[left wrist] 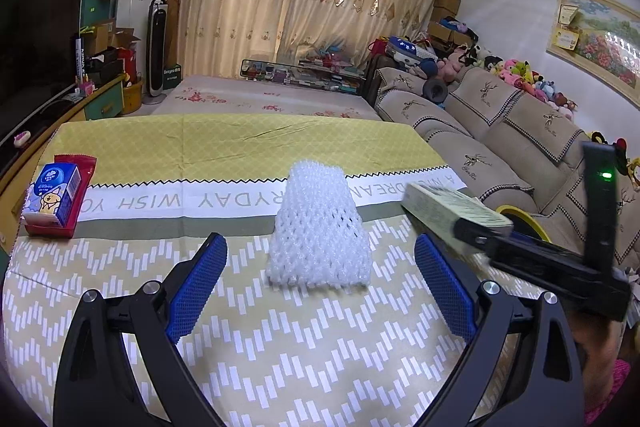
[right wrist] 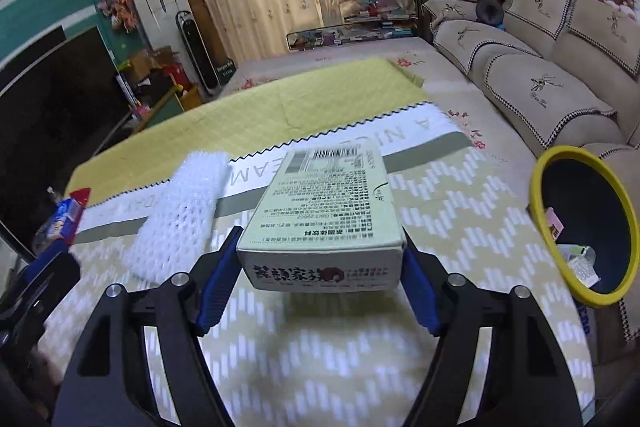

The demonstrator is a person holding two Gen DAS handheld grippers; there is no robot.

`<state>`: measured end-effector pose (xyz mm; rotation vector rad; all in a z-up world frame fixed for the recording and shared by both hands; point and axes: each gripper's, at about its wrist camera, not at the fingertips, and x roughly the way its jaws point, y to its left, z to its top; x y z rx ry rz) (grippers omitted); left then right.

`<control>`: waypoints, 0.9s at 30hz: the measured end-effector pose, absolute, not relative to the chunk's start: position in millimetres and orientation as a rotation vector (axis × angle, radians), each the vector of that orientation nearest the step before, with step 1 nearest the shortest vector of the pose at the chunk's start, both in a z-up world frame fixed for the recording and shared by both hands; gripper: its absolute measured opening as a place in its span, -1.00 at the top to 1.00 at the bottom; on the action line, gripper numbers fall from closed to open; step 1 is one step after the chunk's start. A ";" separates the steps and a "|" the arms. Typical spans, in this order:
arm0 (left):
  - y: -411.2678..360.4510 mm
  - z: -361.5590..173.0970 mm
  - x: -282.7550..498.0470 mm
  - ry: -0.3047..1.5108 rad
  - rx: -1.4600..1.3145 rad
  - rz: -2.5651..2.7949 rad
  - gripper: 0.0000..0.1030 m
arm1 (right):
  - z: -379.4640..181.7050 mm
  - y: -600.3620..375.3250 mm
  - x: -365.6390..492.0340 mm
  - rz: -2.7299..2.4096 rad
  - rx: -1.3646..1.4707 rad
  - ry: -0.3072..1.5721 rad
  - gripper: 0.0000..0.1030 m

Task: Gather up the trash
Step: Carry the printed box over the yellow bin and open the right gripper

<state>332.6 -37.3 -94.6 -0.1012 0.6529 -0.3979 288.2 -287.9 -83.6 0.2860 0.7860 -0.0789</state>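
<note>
The pale green box (right wrist: 324, 215) is sitting lifted above the desk (right wrist: 360, 355), clamped between the blue pads of the right tongs (right wrist: 320, 279). Left of the box, the white foam net (right wrist: 180, 215) is lying flat on the patterned cloth. Right of the box, beyond the desk edge, the yellow-rimmed bin (right wrist: 540, 183) is holding some scraps. Far left of the box, a tissue pack (left wrist: 52, 195) is resting on a red wrapper. The left tongs (left wrist: 320, 263) are standing wide apart, just before the foam net, touching nothing.

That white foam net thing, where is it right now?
The white foam net lies on the patterned tablecloth, just ahead of the open left gripper; in the right wrist view it sits left of the held green box.
</note>
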 end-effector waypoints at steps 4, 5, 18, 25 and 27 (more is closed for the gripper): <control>-39.0 -96.3 332.4 0.654 -0.094 -0.401 -0.81 | -73.6 -307.4 272.7 -0.063 0.307 0.776 -0.34; -39.1 -96.3 332.3 0.653 -0.094 -0.400 -0.81 | -71.2 -310.1 267.7 -0.054 0.313 0.773 -0.34; -42.6 -98.3 331.3 0.645 -0.080 -0.412 -0.81 | -46.5 -358.2 232.4 -0.083 0.373 0.696 -0.34; -44.1 -100.0 332.8 0.657 -0.075 -0.420 -0.81 | -54.2 -436.4 217.4 -0.306 0.424 0.671 -0.34; -45.6 -100.9 333.4 0.662 -0.072 -0.421 -0.81 | -59.3 -458.3 214.4 -0.370 0.437 0.670 -0.34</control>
